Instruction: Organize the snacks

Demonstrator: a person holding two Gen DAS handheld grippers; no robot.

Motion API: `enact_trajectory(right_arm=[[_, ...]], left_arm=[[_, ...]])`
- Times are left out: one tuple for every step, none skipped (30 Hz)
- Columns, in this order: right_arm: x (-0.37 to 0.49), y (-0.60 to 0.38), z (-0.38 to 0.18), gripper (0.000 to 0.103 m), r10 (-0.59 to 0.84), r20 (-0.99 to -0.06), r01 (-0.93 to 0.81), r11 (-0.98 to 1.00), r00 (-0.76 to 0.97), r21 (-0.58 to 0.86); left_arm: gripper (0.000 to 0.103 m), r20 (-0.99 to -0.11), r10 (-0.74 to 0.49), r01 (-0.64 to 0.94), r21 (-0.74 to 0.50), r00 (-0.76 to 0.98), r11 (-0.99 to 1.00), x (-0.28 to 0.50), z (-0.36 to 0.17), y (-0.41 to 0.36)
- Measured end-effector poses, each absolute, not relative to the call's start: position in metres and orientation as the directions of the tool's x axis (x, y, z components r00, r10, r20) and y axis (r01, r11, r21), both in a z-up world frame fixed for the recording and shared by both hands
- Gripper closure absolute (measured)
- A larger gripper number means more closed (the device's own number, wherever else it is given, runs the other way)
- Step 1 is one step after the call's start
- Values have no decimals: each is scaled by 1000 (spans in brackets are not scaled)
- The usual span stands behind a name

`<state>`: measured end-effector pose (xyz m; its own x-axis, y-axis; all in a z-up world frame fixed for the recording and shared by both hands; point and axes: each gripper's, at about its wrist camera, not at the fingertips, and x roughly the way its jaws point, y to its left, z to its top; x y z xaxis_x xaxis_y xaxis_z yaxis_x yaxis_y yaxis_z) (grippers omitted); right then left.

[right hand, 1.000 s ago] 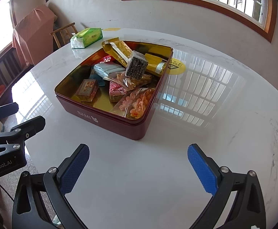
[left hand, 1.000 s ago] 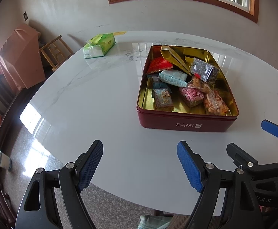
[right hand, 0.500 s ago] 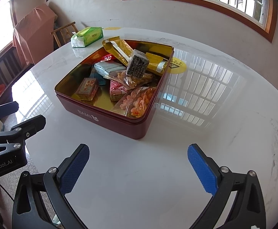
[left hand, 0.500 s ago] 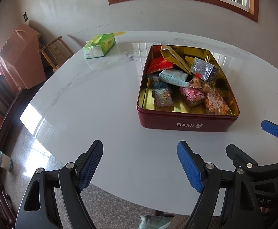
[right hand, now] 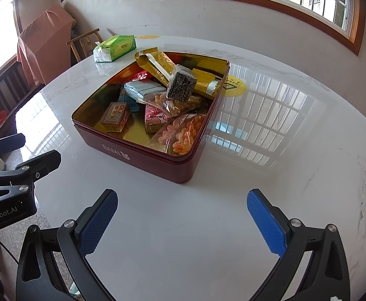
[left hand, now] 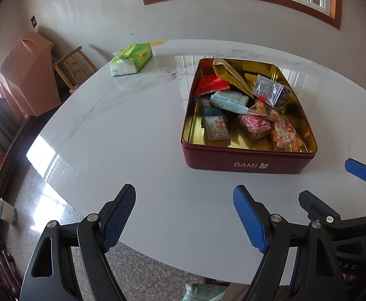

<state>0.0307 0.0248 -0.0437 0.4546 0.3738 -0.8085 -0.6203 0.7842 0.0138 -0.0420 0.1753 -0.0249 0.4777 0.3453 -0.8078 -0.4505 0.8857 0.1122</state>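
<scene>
A red tin (left hand: 248, 161) marked BAMI, gold inside, sits on the white marble table (left hand: 122, 130) and holds several wrapped snacks: a pink packet (left hand: 255, 125), a light blue packet (left hand: 229, 100), a gold pouch (left hand: 229, 75) and a dark block (left hand: 270, 92). The tin also shows in the right wrist view (right hand: 142, 155). My left gripper (left hand: 184, 218) is open and empty above the table's near edge, short of the tin. My right gripper (right hand: 183, 220) is open and empty, near the tin's right corner.
A green tissue pack (left hand: 130, 59) lies at the table's far left. A wooden chair (left hand: 73, 69) and a pink-covered object (left hand: 26, 72) stand beyond the table's left side. A yellow sticker (right hand: 234, 86) lies behind the tin. The wall and window are at the back.
Both grippers have crept slightly nearer the tin and stay open. Nothing in the tin has moved.
</scene>
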Motion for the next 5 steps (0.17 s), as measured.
enact_trajectory(right_arm=[[31, 24, -44, 0, 374, -808, -621, 784, 455, 14], [30, 25, -43, 0, 375, -808, -621, 783, 455, 14], [30, 25, -44, 0, 375, -808, -622, 783, 454, 13], [30, 25, -44, 0, 374, -808, -621, 784, 456, 12], [30, 25, -44, 0, 374, -808, -622, 783, 455, 12]], left_arm=[[23, -810, 341, -453, 105, 477, 885, -42, -25, 177], [23, -812, 337, -454, 100, 477, 885, -42, -26, 177], [23, -813, 335, -455, 99, 477, 885, -42, -26, 178], [23, -812, 337, -454, 102, 476, 885, -42, -26, 178], [23, -811, 340, -453, 105, 476, 885, -42, -26, 177]])
